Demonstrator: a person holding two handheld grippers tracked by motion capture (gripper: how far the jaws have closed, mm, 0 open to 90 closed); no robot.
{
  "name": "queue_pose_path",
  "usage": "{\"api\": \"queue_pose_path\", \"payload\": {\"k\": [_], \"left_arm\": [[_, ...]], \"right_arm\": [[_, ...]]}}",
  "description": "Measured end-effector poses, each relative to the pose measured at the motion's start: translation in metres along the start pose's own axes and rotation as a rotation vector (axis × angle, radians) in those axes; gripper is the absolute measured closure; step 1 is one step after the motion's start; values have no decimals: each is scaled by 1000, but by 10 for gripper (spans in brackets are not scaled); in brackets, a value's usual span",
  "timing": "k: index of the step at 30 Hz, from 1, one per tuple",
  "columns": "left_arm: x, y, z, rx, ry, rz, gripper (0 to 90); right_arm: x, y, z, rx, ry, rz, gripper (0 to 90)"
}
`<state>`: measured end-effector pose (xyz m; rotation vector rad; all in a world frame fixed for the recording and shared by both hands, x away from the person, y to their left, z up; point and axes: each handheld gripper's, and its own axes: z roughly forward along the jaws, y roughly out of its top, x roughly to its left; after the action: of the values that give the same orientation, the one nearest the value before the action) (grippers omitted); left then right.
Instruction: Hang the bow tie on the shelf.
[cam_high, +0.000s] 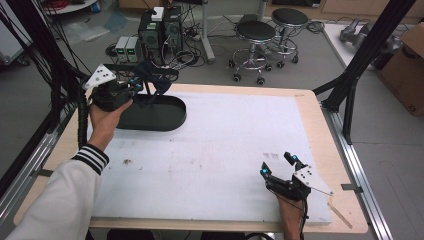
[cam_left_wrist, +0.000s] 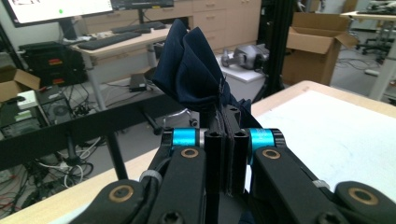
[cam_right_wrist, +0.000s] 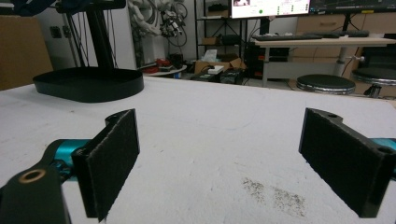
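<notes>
My left gripper hangs above the far left of the table, shut on a dark navy cloth. In the left gripper view the cloth bunches up from between the closed jaws of that gripper. Below the cloth sits a black oval tray on the white mat. My right gripper rests near the front right of the mat, open, with nothing between its pads. The right gripper view shows the black tray far off at the left.
The white mat covers most of the wooden table. A dark smudge marks the mat just ahead of the right gripper. Black frame posts stand at the right edge. Stools and computer boxes stand on the floor behind.
</notes>
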<state>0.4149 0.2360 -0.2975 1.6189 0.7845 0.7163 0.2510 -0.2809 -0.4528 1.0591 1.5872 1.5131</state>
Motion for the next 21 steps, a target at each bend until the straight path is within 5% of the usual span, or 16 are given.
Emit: {"api": "queue_pose_path", "payload": {"k": [8,21], "left_arm": [[3,-5,12,-36,56,-10,884],[19,-14,23,-15,146,-23,884]], "right_arm": [[0,0,0,3,1,2,113],[0,0,0,3,-1,-4,113]]}}
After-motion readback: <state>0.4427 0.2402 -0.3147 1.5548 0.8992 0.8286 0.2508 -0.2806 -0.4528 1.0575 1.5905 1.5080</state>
